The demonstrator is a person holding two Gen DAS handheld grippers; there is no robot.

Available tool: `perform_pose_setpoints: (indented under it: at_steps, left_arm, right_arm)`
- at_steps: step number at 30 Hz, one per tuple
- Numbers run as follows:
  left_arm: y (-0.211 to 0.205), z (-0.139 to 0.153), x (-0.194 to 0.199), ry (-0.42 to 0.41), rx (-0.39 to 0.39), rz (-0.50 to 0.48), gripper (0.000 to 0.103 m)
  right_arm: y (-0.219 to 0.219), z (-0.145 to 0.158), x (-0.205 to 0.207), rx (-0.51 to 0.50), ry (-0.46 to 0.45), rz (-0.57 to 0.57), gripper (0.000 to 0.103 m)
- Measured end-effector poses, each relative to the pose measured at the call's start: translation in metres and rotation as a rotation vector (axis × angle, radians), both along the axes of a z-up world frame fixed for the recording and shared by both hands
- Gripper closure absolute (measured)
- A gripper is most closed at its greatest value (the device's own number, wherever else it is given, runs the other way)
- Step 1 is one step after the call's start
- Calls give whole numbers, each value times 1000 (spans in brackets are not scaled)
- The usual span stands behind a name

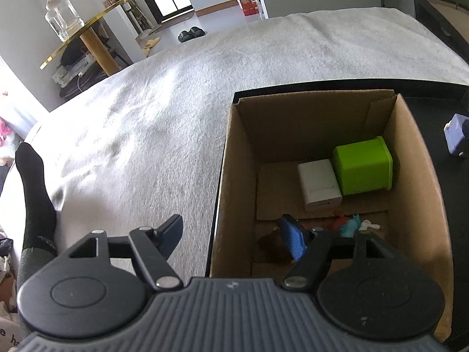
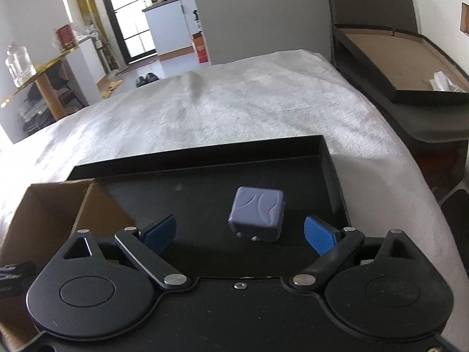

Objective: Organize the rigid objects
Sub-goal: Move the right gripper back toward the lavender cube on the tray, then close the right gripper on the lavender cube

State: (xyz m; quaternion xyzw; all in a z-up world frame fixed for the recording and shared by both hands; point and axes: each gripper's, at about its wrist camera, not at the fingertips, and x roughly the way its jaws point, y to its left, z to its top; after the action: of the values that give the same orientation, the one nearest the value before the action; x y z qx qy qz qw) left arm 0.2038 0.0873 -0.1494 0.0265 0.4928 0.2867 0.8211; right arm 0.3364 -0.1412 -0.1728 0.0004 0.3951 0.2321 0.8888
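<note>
A cardboard box [image 1: 237, 176] stands in a black tray [image 2: 331, 176] on the bed. Inside it lie a green cube-shaped tin [image 1: 363, 168], a white block [image 1: 318, 184] and small coloured items [image 1: 348, 221] near the front. My left gripper [image 1: 231, 234] is open and empty, straddling the box's left wall, with one finger inside. A lavender cube [image 2: 256, 212] sits on the tray, also at the right edge of the left wrist view [image 1: 454, 133]. My right gripper [image 2: 239, 234] is open and empty, just short of the cube, its fingers either side of it.
The bed has a grey fuzzy blanket [image 1: 176, 88]. A person's leg in a black sock [image 1: 33, 193] lies at the left. A gold-edged side table with glass jars [image 1: 63, 20] stands beyond the bed. A second open black box [image 2: 395, 64] sits at the right.
</note>
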Motion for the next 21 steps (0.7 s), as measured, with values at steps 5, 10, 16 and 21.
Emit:
perform_pose_setpoints:
  at_steps: [5, 10, 16, 21]
  left_arm:
    - [1, -4, 4, 12, 10, 9, 31]
    - [1, -6, 5, 20, 15, 15, 31]
    - [-2, -7, 5, 24, 13, 7, 31]
    - [-2, -8, 3, 21, 5, 11, 31]
  right_arm:
    - [3, -9, 13, -23, 15, -39, 16]
    - [11, -18, 20, -42, 23, -36, 19]
    - [20, -31, 31, -102, 37, -13, 56]
    - [12, -31, 26, -112, 46, -11, 59]
